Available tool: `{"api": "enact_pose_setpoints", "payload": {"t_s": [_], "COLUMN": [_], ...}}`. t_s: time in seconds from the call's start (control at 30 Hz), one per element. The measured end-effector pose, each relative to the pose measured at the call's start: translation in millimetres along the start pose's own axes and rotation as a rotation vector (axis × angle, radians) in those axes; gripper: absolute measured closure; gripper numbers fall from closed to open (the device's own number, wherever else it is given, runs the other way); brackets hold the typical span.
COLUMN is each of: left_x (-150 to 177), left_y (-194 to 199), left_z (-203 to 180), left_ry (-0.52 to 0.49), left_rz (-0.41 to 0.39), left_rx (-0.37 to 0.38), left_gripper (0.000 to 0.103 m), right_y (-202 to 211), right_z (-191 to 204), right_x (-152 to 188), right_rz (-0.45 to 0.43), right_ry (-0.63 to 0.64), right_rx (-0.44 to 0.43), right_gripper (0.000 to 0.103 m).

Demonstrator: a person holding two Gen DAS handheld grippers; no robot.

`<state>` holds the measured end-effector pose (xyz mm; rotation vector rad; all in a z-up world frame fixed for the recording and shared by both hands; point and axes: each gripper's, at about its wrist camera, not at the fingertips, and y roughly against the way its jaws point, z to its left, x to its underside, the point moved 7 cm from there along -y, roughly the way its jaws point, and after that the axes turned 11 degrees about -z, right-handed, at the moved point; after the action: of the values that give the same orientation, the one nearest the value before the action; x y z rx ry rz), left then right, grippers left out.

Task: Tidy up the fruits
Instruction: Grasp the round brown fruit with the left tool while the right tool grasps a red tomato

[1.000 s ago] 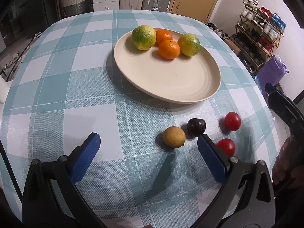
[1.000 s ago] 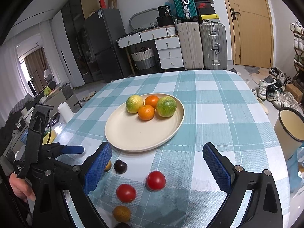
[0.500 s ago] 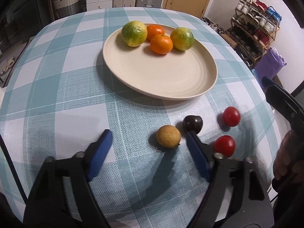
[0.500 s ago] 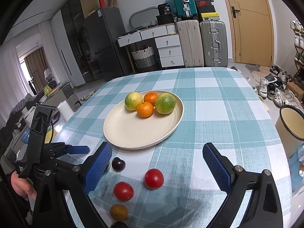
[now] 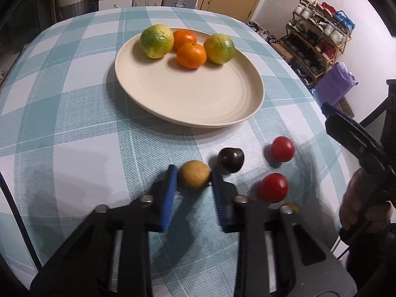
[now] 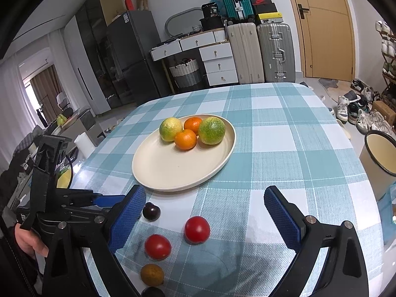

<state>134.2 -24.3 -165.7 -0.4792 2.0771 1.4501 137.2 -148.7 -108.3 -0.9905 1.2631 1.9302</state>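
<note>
Tongs (image 5: 194, 176) around tan fruit (image 5: 194, 174)

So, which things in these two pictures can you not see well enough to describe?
- Dark fruit, right wrist view: cut off by the bottom edge.
- Orange object, left wrist view: mostly hidden behind the left hand-held gripper.
- Tan fruit in that gripper: pad contact blurred.
- Shoe rack: items too small.

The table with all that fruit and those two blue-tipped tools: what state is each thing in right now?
Left tool: just closed, gripping the tan fruit, which sits on the table.
Right tool: open, empty.
Plate: holds two green-yellow citrus and two oranges; near half bare.
Dark plum: loose on the cloth, beside the tan fruit.
Two red tomatoes: loose on the cloth.
Brown fruit: loose, nearest the table edge.
</note>
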Motion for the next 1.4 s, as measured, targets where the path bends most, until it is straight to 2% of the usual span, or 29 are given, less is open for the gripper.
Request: {"api": "enact_pose_setpoints", "payload": {"t_s": [0.27,0.73,0.87,0.93,1.07,1.33,1.4], "left_x": [-1,4,6,5,5,5,3], "left_y": [9,30,33,34,35,36,38], "left_z": [3,19,23,23,25,26,26], "left_ry": [0.013,0.060,0.071,0.074,0.078,0.085,0.088], "left_rz": [-0.025,-0.052,-0.056,-0.058,-0.062,-0.062,-0.068], "left_rx": [0.014,0.025,0.027,0.030,0.032,0.030,0.030], "left_gripper": [0.079,0.079,0.079,0.079,0.079,0.079,0.079], "right_y": [1,-12,-19,-23,-26,-32,-32], "right_z": [0,11,10,9,11,14,14], "right_x": [2,26,34,37,42,52,54], "right_rz": [0.011,0.091,0.123,0.139,0.153,0.199,0.202], "right_ry": [-0.009,-0.036,-0.048,-0.055,-0.053,-0.030,-0.030], "right_rx": [-0.005,-0.038,-0.031,-0.027,-0.032,-0.031,-0.034], "right_gripper": [0.005,0.005,0.020,0.021,0.032,0.071,0.075]}}
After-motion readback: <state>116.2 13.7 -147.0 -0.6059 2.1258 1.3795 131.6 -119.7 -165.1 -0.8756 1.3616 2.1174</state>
